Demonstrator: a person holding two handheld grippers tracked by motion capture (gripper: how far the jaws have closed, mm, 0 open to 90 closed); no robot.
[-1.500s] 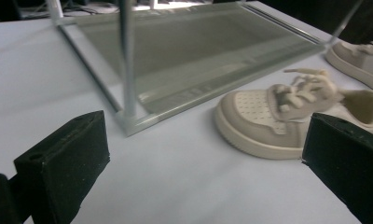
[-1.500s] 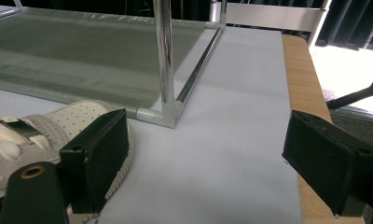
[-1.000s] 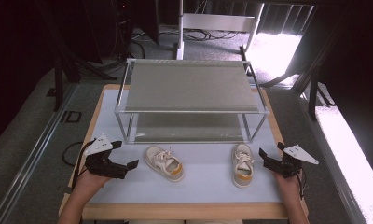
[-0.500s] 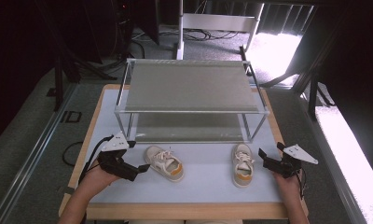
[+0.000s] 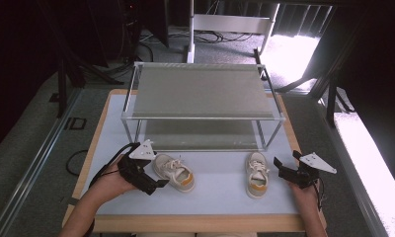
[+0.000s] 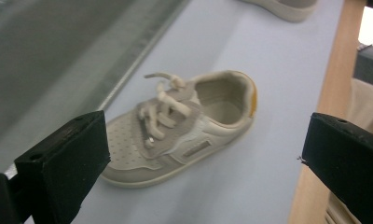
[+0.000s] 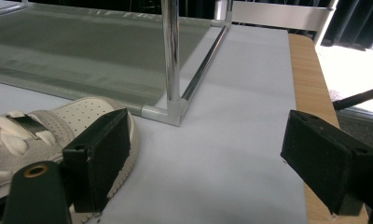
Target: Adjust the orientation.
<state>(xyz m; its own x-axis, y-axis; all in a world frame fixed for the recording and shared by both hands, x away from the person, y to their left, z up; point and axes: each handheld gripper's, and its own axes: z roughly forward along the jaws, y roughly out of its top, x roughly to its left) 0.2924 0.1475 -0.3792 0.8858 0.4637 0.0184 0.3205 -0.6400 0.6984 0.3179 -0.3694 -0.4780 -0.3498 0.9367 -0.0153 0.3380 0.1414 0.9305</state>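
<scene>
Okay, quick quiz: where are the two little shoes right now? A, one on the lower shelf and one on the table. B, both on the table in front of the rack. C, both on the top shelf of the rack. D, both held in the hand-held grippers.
B: the left shoe and right shoe both lie on the table in front of the rack, with both hand-held grippers open beside them.

"What is in front of you?"

"My table, a wooden top with a pale blue-grey mat over most of it. At the far side a two-tier metal rack stands on the mat."

"Anything nearer?"

"Two small white shoes lie on the mat just in front of the rack: the left shoe lies turned at an angle, the right shoe points its toe toward the rack."
</scene>
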